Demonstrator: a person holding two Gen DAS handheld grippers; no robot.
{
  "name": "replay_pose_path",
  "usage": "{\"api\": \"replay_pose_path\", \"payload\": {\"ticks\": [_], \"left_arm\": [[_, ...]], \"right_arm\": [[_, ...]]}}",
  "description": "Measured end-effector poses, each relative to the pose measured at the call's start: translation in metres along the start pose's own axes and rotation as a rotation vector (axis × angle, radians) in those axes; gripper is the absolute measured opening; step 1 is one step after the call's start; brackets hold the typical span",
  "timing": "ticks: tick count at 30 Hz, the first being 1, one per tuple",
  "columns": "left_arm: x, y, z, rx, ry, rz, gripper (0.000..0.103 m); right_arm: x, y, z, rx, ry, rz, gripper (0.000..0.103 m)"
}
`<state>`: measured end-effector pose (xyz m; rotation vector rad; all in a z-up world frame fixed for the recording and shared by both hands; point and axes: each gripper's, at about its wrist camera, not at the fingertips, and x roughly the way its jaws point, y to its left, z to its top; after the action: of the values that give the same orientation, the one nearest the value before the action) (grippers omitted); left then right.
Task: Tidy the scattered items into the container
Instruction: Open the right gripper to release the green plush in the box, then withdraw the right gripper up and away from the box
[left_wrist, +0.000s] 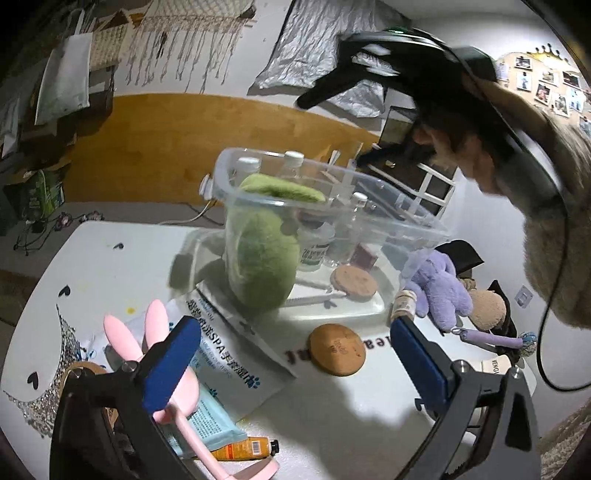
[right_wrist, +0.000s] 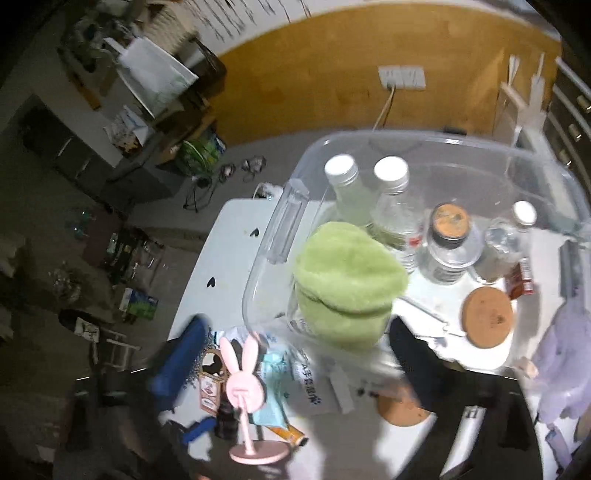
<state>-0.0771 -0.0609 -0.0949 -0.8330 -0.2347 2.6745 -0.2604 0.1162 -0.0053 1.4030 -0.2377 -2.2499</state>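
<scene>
A clear plastic container stands on the white table. Inside it are a green plush, several capped bottles and a cork coaster. My left gripper is open low over the table, and a second cork coaster lies just ahead between its blue pads. My right gripper hovers high above the container's near edge, blurred and open, with nothing in it. A pink bunny stand stands by the left finger.
Wipe packets and an orange tube lie at the near left. A purple plush and a brown plush ball sit right of the container. A person's head with a headset leans in from the right.
</scene>
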Motion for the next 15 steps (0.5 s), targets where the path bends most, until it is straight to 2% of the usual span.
{"api": "replay_pose_path", "payload": {"ticks": [8,15], "left_arm": [[-0.011,-0.016,0.002,0.051,0.000,0.029,0.103],[-0.022,-0.028,-0.003,0.083,0.010,0.078,0.103]], "right_arm": [[-0.042,-0.020,-0.068,0.063,-0.171,-0.044,0.103],[-0.065,-0.035,-0.122,0.151,-0.272,-0.087,0.103]]}}
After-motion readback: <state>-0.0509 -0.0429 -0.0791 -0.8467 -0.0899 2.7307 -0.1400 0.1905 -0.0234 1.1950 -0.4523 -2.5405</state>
